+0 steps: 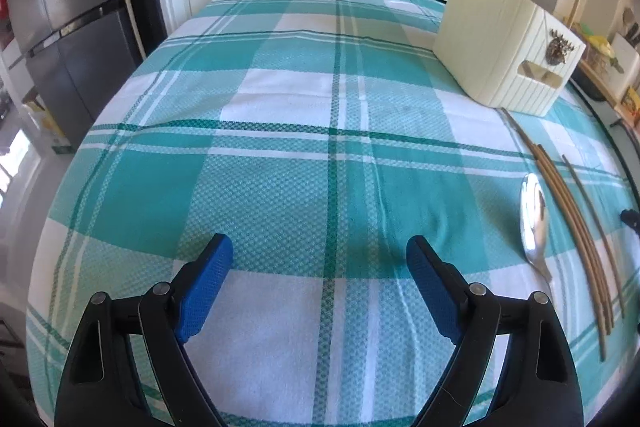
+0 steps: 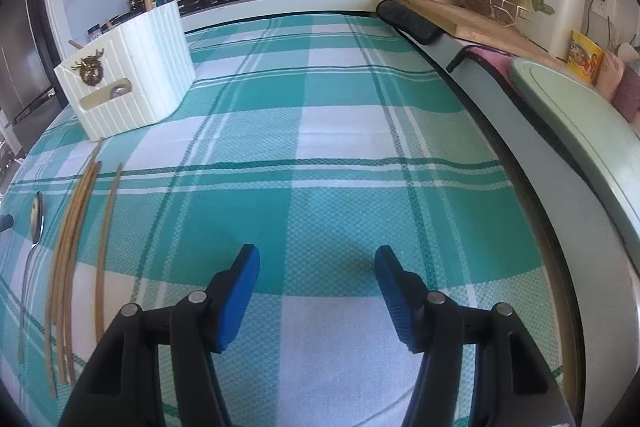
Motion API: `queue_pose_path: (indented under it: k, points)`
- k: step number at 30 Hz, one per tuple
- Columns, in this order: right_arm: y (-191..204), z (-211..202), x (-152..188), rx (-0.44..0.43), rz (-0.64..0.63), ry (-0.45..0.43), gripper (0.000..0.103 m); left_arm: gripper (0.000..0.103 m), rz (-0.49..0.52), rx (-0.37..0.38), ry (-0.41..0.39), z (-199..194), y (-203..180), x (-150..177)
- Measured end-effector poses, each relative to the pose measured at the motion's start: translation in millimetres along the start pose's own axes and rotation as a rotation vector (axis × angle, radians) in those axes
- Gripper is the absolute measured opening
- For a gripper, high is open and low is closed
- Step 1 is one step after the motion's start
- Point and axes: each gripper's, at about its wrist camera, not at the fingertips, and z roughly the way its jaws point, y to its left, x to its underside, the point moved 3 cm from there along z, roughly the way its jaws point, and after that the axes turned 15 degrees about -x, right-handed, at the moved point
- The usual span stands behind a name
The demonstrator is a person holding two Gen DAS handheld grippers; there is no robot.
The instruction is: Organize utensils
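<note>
Chopsticks (image 2: pixel 68 267) & spoon (image 2: pixel 35 223) beside holder (image 2: pixel 132 83)

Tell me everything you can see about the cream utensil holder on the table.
The utensil holder is a cream, ribbed box that looks like plastic. It stands upright on the checked tablecloth. One end bears a dark metal deer-head ornament above a slot-shaped handle. A few wooden sticks poke out of its top. Loose chopsticks and a spoon lie on the cloth just in front of it; whether the nearest tip touches its base I cannot tell. No gripper touches it.
</note>
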Motion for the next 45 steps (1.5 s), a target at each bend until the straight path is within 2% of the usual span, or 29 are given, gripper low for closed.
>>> queue_pose_path:
  k: [1,3,6,8,45]
  points:
    - [-1.5,4.1,-0.7,0.003,0.004,0.018,0.064,0.09,0.015,-0.018,-0.003,0.5,-3.0,-0.3]
    - [0.4,8.3,-3.9,0.016,-0.007,0.022,0.072,0.091,0.02,-0.01,-0.009,0.1,-6.7,-2.1]
    - [-0.1,13.8,-6.8,0.043,-0.012,0.037,0.083,0.101,0.043,-0.018,0.016,6.7,-10.8,-3.9]
    - [-5.3,16.7,-8.1,0.038,0.009,0.039,0.088,0.103,0.036,-0.015,0.02,8.2,-9.5,-4.1]
    - [-4.5,15.9,-6.5,0.04,0.006,0.037,0.088,0.102,0.029,-0.016,0.014,7.2,-8.9,-1.7]
